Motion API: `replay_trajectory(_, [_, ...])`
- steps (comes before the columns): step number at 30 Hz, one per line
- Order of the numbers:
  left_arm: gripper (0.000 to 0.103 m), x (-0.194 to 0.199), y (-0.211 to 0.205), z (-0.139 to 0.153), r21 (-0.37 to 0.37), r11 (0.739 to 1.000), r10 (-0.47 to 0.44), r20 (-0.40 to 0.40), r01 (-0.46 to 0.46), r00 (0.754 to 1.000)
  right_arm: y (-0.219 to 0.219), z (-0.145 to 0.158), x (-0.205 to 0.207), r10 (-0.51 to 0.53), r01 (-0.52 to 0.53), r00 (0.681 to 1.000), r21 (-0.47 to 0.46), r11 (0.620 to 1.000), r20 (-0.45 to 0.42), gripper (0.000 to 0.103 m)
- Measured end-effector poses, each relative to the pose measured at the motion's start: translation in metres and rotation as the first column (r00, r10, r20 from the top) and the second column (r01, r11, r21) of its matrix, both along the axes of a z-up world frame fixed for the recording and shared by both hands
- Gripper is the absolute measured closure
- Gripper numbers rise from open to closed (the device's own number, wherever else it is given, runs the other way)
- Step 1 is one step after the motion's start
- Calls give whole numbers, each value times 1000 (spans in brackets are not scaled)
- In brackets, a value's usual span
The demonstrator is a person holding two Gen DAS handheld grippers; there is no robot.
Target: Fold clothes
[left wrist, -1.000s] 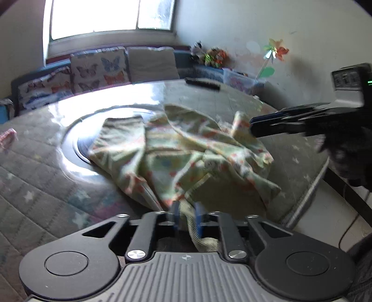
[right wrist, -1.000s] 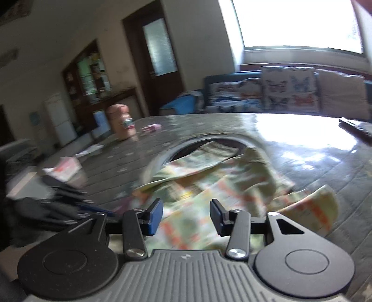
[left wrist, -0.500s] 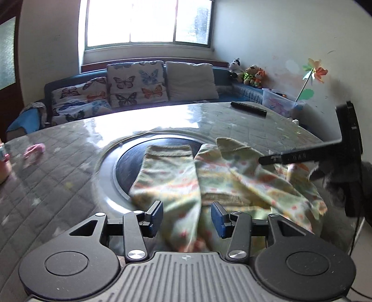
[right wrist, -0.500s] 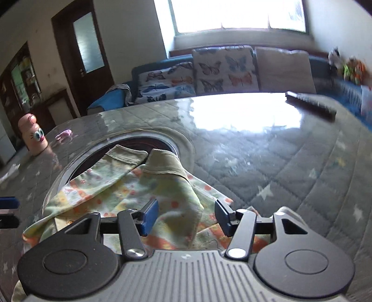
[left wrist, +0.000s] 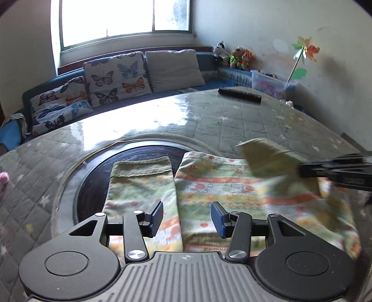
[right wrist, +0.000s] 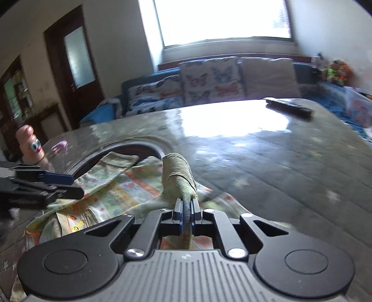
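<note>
Right gripper (right wrist: 186, 218) has just clamped the trousers' (left wrist: 209, 185) cuff while left gripper (left wrist: 186, 219) hangs open above; next, probably, lift and fold.

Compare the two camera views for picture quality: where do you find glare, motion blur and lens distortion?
Left wrist view: the window is blown out, its glare streaks the table, the right gripper and the cloth beside it are smeared, and the room bends at the edges. Right wrist view: a stronger white patch on the table, with a soft, blurred background.
</note>
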State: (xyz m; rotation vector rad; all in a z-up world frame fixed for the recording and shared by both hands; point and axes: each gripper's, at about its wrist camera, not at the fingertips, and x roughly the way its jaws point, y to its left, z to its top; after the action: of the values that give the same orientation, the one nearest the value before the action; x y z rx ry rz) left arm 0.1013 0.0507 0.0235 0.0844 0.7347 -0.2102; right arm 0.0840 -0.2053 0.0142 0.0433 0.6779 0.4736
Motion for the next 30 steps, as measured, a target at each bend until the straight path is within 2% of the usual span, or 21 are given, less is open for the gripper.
replay_trajectory(2, [54,10,-1,-7,18,1000,11,-15,-11,1000,-16,-2,-11,-28,28,999,11,1000,-27,97])
replay_trajectory(5, [54,20,3,-19,26,999,24,-51,-23,998,-40,-6,-28,-68,70,995,26,997,-68,84])
replay_trajectory(7, [54,25,6,-27,26,999,32,-79,-30,996,-47,-9,-36,-66,70,993,36,997,-94,63])
replay_trajectory(10, [56,27,9,-34,30,999,31,-94,-28,995,-46,-17,-47,-53,55,991,14,998,-122,58])
replay_trajectory(12, [69,24,9,-33,34,999,20,-80,-17,997,-42,-22,-51,-52,53,990,1,999,-130,54])
replay_trajectory(15, [88,21,11,-32,48,999,22,-63,-19,998,-22,-25,-57,-28,22,997,-80,997,-76,42])
replay_trajectory(20, [94,14,9,-35,92,995,35,-15,-33,999,10,-33,-51,30,-28,999,-172,985,13,37])
replay_trajectory(23, [95,11,8,-37,139,989,53,17,-55,998,24,-35,-31,58,-52,998,-168,984,36,37])
replay_trajectory(30, [96,20,27,-41,166,972,160,51,-166,986,63,-39,26,137,-125,989,-163,979,62,37])
